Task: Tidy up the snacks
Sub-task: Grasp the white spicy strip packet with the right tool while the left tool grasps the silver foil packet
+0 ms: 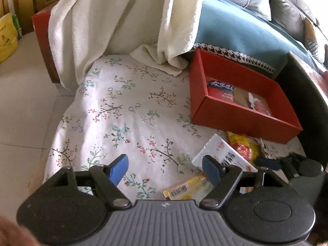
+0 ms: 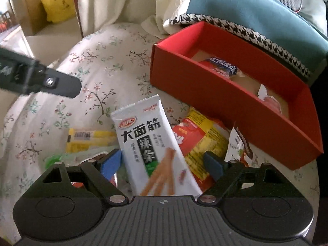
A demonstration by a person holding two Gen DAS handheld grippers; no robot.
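Snacks are partly sorted: the open red cardboard box (image 2: 235,110) on the floral cloth already holds a blue-and-red packet (image 2: 222,66) and a pale wrapped piece, while a white spicy-strip packet (image 2: 147,143), a red-and-yellow packet (image 2: 196,141) and a yellow barcoded packet (image 2: 90,140) lie loose just in front of it. The right gripper (image 2: 162,162) straddles the white packet with jaws spread and not closed on it; the left gripper (image 1: 165,169) hovers open and empty farther out from the box. Several wrappers are hidden under the right gripper's body, and a torn pouch beside the box's front wall is hard to identify.

bare floral cloth (image 1: 127,110) left, red box (image 2: 215,94) right, snack packets (image 2: 149,143) between
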